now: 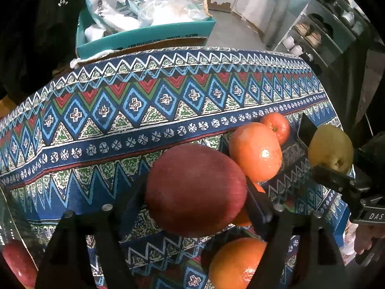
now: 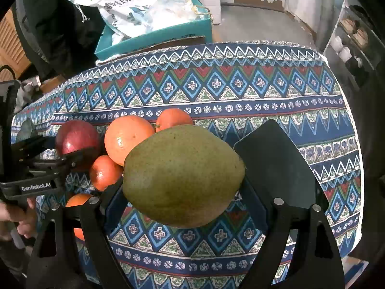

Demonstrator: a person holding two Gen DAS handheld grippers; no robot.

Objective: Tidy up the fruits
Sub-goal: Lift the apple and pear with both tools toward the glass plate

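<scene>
The table (image 2: 240, 91) wears a blue patterned cloth (image 1: 120, 120); oranges (image 1: 255, 151) and a red apple (image 2: 77, 139) sit clustered on it.

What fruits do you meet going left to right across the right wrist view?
Red apple → large orange → small orange behind it → green pear between the right gripper fingers.

Glossy orange (image 1: 256, 151) on woven-looking tablecloth (image 1: 120, 110)

Even indoor light, glare spots on the orange (image 1: 256, 153), strong fisheye bending, corners black, background perhaps slightly soft.
</scene>
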